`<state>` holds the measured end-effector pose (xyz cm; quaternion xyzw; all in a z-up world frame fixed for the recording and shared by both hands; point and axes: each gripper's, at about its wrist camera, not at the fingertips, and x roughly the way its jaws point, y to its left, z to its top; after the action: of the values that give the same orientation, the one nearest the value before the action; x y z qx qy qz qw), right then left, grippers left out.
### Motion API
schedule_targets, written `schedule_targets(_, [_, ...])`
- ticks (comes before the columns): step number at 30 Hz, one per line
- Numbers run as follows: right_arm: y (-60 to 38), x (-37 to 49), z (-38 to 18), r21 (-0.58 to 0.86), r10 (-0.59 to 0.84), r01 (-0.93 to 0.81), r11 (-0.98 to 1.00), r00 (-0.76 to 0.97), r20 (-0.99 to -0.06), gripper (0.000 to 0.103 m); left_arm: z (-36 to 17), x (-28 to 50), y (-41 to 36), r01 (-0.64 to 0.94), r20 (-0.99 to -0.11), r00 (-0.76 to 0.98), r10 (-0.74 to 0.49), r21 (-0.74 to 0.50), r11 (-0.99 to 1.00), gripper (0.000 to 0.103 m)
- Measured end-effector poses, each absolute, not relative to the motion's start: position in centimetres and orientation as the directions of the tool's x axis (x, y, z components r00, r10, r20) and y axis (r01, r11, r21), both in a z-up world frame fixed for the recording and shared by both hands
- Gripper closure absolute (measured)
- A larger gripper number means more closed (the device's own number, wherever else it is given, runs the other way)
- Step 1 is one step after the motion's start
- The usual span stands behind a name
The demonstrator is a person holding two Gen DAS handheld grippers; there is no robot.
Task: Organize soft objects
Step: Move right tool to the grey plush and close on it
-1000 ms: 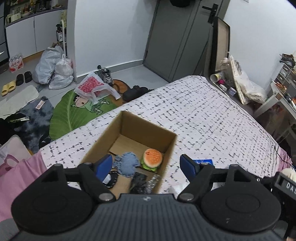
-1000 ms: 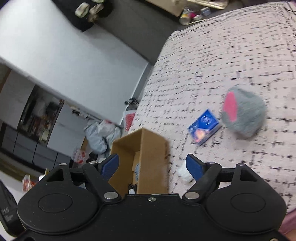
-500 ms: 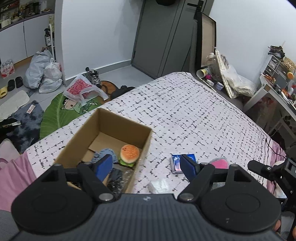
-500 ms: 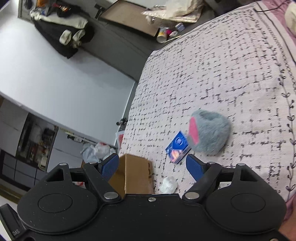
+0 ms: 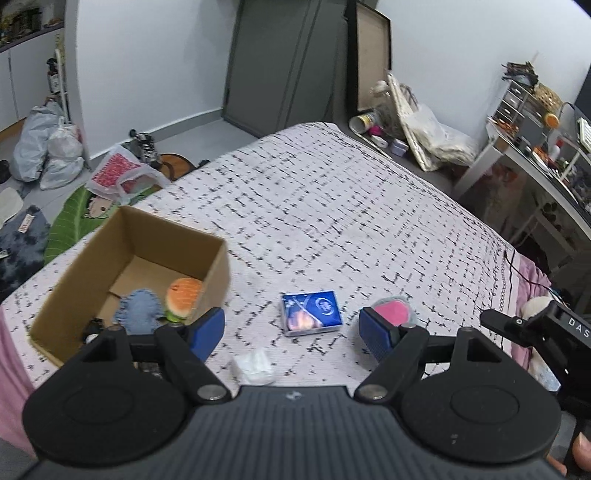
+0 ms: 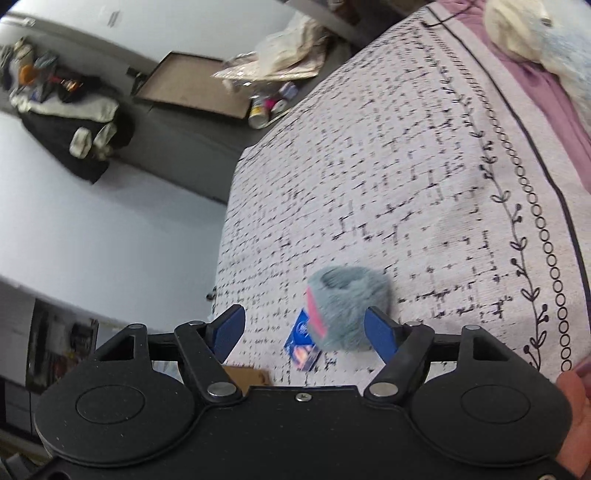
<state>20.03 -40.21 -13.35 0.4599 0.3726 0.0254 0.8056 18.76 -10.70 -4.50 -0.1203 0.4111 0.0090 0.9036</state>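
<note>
A cardboard box (image 5: pixel 218 258) sits on the bed at the left and holds a plush burger (image 5: pixel 183 295) and a denim patch (image 5: pixel 138 312). On the bedspread lie a blue packet (image 5: pixel 312 312), a white crumpled tissue (image 5: pixel 253 365) and a grey fluffy toy with a pink face (image 5: pixel 391 308). My left gripper (image 5: pixel 293 332) is open and empty above the packet and tissue. In the right wrist view my right gripper (image 6: pixel 304 330) is open, with the grey fluffy toy (image 6: pixel 349 295) between its fingers; the blue packet (image 6: pixel 301 343) lies beside the toy.
The patterned bedspread (image 5: pixel 332 203) stretches ahead. The floor at the left holds bags (image 5: pixel 48 147) and a green mat (image 5: pixel 70 225). A desk (image 5: pixel 535 155) stands at the right. A cream plush (image 6: pixel 524 33) lies on the pink sheet at the bed's head.
My left gripper has swung right, away from over the box toward the packet. My right gripper has closed in on the grey toy, which now sits between its fingers.
</note>
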Motion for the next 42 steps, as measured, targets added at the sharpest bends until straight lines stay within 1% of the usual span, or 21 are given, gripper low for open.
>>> schedule_targets(3, [-40.7, 20.2, -14.0, 0.754, 0.357, 0.332, 0.567, 0.726, -0.588, 0.034, -5.4, 19.6, -11.5, -0.103, -0.753, 0.652, -0.089, -0.205, 0.973, 0.025])
schedule_targets(7, [-41.3, 20.7, -15.6, 0.754, 0.351, 0.381, 0.535, 0.711, -0.609, 0.045, -6.6, 21.1, -12.4, -0.104, -0.773, 0.628, -0.089, -0.196, 0.975, 0.025])
schedule_targets(12, [-41.5, 21.5, -17.0, 0.752, 0.349, 0.417, 0.511, 0.699, -0.624, 0.045, -7.4, 22.7, -13.2, -0.122, -0.784, 0.616, -0.077, -0.192, 0.974, 0.025])
schedule_targets(18, [-41.2, 23.0, -18.0, 0.754, 0.357, 0.428, 0.499, 0.691, -0.629, 0.045, -8.1, 24.1, -14.6, -0.096, -0.789, 0.608, -0.086, -0.181, 0.979, 0.025])
schedule_targets(23, [-40.8, 24.6, -20.0, 0.729, 0.355, 0.48, 0.488, 0.653, -0.669, 0.045, -8.7, 25.2, -15.7, -0.084, -0.794, 0.601, -0.095, -0.181, 0.98, 0.025])
schedule_targets(27, [-40.3, 25.1, -21.4, 0.733, 0.391, 0.495, 0.466, 0.627, -0.673, 0.046, -9.0, 26.0, -16.4, -0.078, -0.793, 0.601, -0.099, -0.182, 0.98, 0.025])
schedule_targets(30, [-39.5, 25.2, -21.9, 0.741, 0.424, 0.488, 0.462, 0.612, -0.668, 0.056, -9.6, 26.5, -16.8, -0.083, -0.799, 0.594, -0.098, -0.182, 0.98, 0.026])
schedule_targets(32, [-39.1, 25.2, -22.2, 0.761, 0.462, 0.475, 0.442, 0.607, -0.647, 0.066, -9.9, 26.7, -16.8, -0.089, -0.803, 0.587, -0.106, -0.194, 0.977, 0.026])
schedule_targets(36, [-38.1, 25.2, -21.9, 0.768, 0.481, 0.441, 0.465, 0.602, -0.637, 0.076, -10.3, 26.4, -16.7, -0.09, -0.806, 0.58, -0.116, -0.205, 0.975, 0.028])
schedule_targets(37, [-37.8, 25.2, -21.9, 0.77, 0.486, 0.432, 0.47, 0.601, -0.634, 0.082, -10.3, 26.3, -16.6, -0.09, -0.805, 0.582, -0.118, -0.208, 0.974, 0.028])
schedule_targets(40, [-37.4, 25.3, -22.0, 0.782, 0.513, 0.42, 0.461, 0.593, -0.621, 0.085, -10.5, 26.1, -16.1, -0.097, -0.805, 0.58, -0.125, -0.221, 0.971, 0.03])
schedule_targets(42, [-37.2, 25.1, -22.0, 0.787, 0.523, 0.416, 0.455, 0.591, -0.615, 0.086, -10.7, 26.2, -15.7, -0.115, -0.81, 0.572, -0.131, -0.237, 0.965, 0.035])
